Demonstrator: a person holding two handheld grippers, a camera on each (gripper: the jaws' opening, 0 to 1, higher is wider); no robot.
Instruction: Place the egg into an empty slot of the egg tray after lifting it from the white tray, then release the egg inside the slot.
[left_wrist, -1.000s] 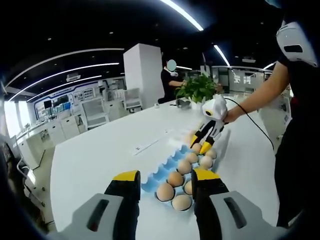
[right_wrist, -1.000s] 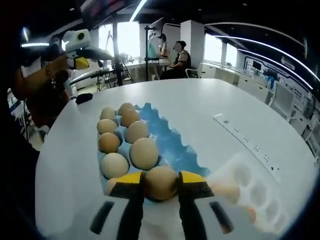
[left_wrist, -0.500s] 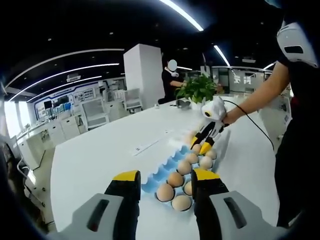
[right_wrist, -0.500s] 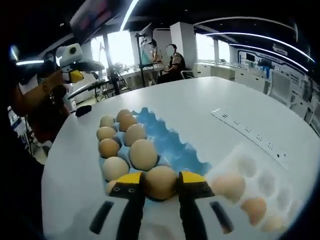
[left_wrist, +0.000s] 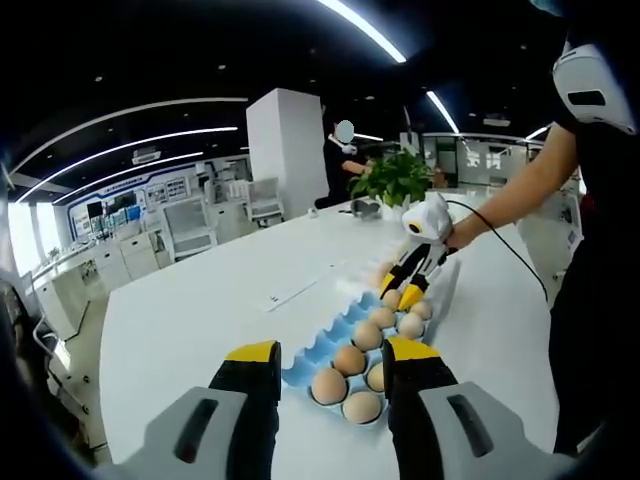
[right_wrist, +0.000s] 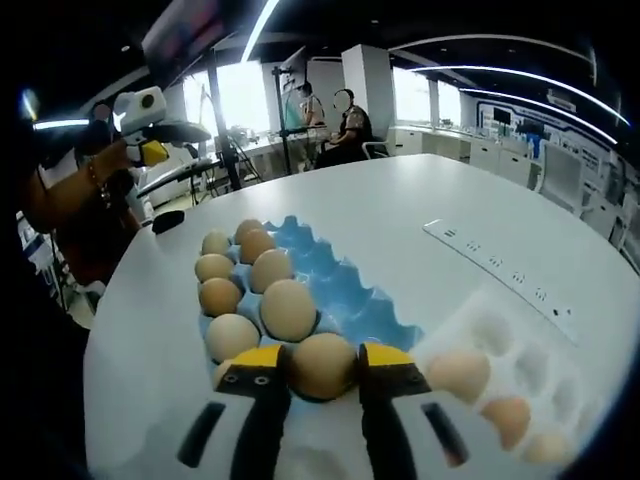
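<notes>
Egg tray (right_wrist: 345, 290) blue; eggs (right_wrist: 288, 308) tan; white tray (right_wrist: 520, 375) white; tongs (right_wrist: 322, 368) yellow-tipped, black.

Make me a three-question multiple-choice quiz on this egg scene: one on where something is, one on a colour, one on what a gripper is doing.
1. Where does the white tray lie in the right gripper view?
A. Right of the egg tray
B. Left of the egg tray
C. Stacked on the egg tray

2. What colour is the egg tray?
A. Red
B. Blue
C. Black

3. What is the right gripper doing?
A. Gripping an egg
B. Lying on the table
C. Holding a plant

Answers:
1 A, the white tray sits off the blue one's right edge.
2 B, its bare slots are blue.
3 A, its yellow tips clasp the egg at the tray's near end.
</notes>
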